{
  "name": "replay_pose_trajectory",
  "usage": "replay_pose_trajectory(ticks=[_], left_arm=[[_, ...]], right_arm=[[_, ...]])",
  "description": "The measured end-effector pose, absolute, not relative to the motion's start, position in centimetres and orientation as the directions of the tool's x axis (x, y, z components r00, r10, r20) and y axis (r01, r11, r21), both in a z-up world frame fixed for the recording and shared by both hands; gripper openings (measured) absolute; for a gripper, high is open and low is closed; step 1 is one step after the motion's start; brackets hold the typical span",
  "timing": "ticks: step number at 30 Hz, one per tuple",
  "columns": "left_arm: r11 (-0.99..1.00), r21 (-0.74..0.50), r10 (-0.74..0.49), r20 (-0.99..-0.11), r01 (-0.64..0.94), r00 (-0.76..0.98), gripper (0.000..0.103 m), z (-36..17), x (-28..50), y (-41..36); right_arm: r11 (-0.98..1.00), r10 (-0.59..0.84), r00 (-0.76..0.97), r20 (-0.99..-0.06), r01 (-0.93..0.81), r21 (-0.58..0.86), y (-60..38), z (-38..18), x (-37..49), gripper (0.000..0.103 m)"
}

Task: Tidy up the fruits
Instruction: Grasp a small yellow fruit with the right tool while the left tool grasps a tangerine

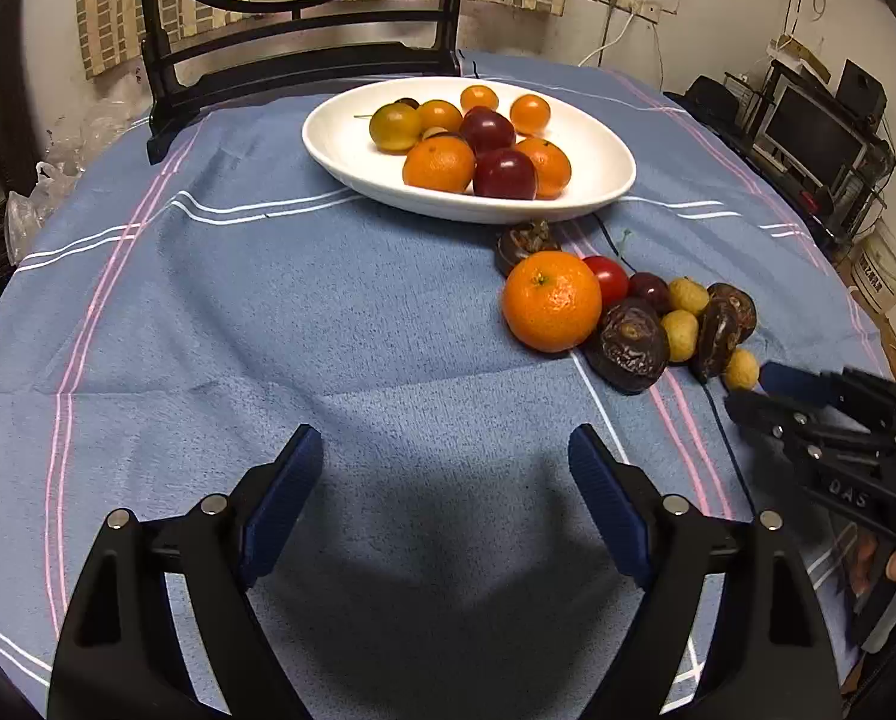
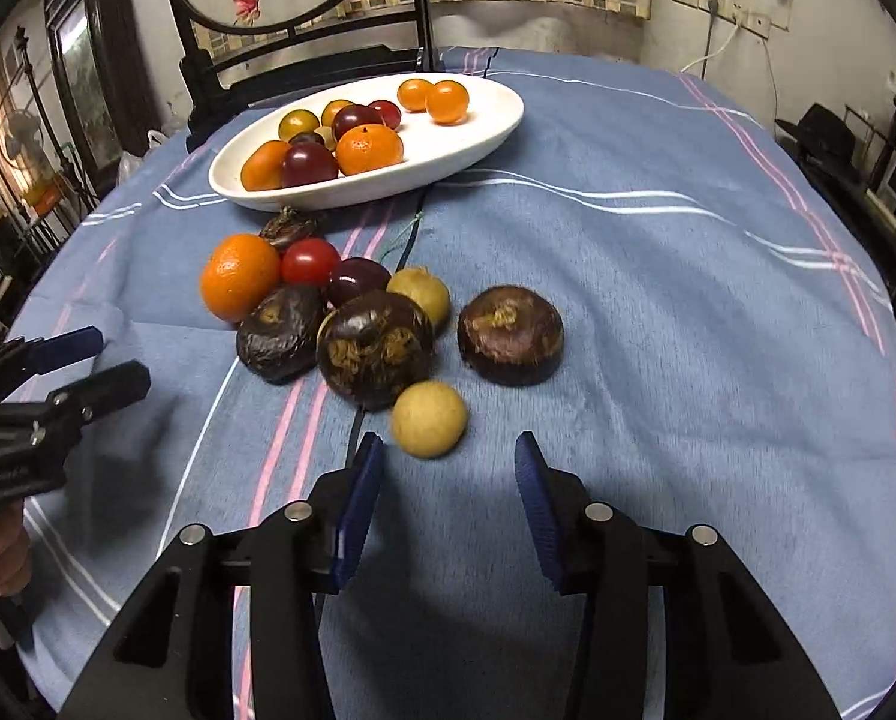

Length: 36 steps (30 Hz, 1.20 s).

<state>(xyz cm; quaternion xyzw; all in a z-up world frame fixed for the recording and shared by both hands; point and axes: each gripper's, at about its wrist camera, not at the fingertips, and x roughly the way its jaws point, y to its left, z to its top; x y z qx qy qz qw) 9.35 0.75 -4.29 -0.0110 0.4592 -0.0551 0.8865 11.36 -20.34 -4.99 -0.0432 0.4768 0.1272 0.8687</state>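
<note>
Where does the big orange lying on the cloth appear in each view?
Left wrist view: the big orange lies right of centre, below the white dish.
Right wrist view: the big orange lies left of centre.
Shared landmark: the red tomato touching it.

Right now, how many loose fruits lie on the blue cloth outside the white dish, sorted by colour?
Orange fruit: 1
Bright red fruit: 1
Dark red fruit: 1
Pale yellow fruits: 3
Dark brown fruits: 4
Total: 10
</note>
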Motion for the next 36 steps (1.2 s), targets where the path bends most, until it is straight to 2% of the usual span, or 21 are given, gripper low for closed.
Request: replay_pose_trajectory(ticks=[2, 5, 8, 13, 17, 28, 33, 34, 36], left_arm=[[0.993, -0.075, -0.112, -0.817, 0.089, 0.566, 0.082, -4.5, 9.5, 0.7], [0.993, -0.068, -0.109, -0.823, 0.094, 0.557, 0.082, -4.7, 9.5, 0.5], [0.993, -0.063, -0.109, -0.826, 0.102, 0.553, 0.082, -4.8, 9.7, 0.4], [0.992, -0.039, -0.098, -0.831, 0.118, 0.547, 0.082, -4.9, 10.6, -0.3], [0.990, 0.011, -0.068, -0.844, 0.144, 0.532, 0.072, -5.6, 11.9, -1.7], [0.982, 0.036, -0.069, -0.848, 0.187, 0.526, 0.065, -5.6, 15.5, -4.1], [0.977, 0.026, -0.093, -0.844, 0.213, 0.528, 0.054, -5.6, 16.4, -4.9], [0.976, 0.016, -0.104, -0.842, 0.218, 0.530, 0.045, -5.6, 16.5, -5.0], [0.976, 0.014, -0.107, -0.839, 0.218, 0.534, 0.044, -5.5, 16.5, -5.3]], right_arm=[[0.963, 0.159, 0.523, -0.838, -0.269, 0.015, -19.8, -5.2, 11.8, 0.041], [0.957, 0.157, 0.534, -0.831, -0.289, -0.005, -19.1, -5.1, 12.3, 0.026], [0.952, 0.152, 0.541, -0.827, -0.304, -0.024, -18.9, -5.0, 11.9, 0.026], [0.945, 0.220, 0.527, -0.821, -0.324, 0.045, -19.5, -4.7, 10.8, 0.026], [0.940, 0.260, 0.521, -0.813, -0.330, 0.089, -20.1, -4.5, 10.5, 0.026], [0.918, 0.354, 0.485, -0.800, -0.342, 0.199, -20.9, -4.8, 10.6, 0.026], [0.913, 0.374, 0.473, -0.798, -0.340, 0.226, -21.2, -4.9, 10.8, 0.026], [0.912, 0.378, 0.471, -0.797, -0.339, 0.232, -21.3, -4.9, 10.8, 0.026], [0.911, 0.381, 0.471, -0.796, -0.338, 0.236, -21.3, -4.9, 10.8, 0.026]])
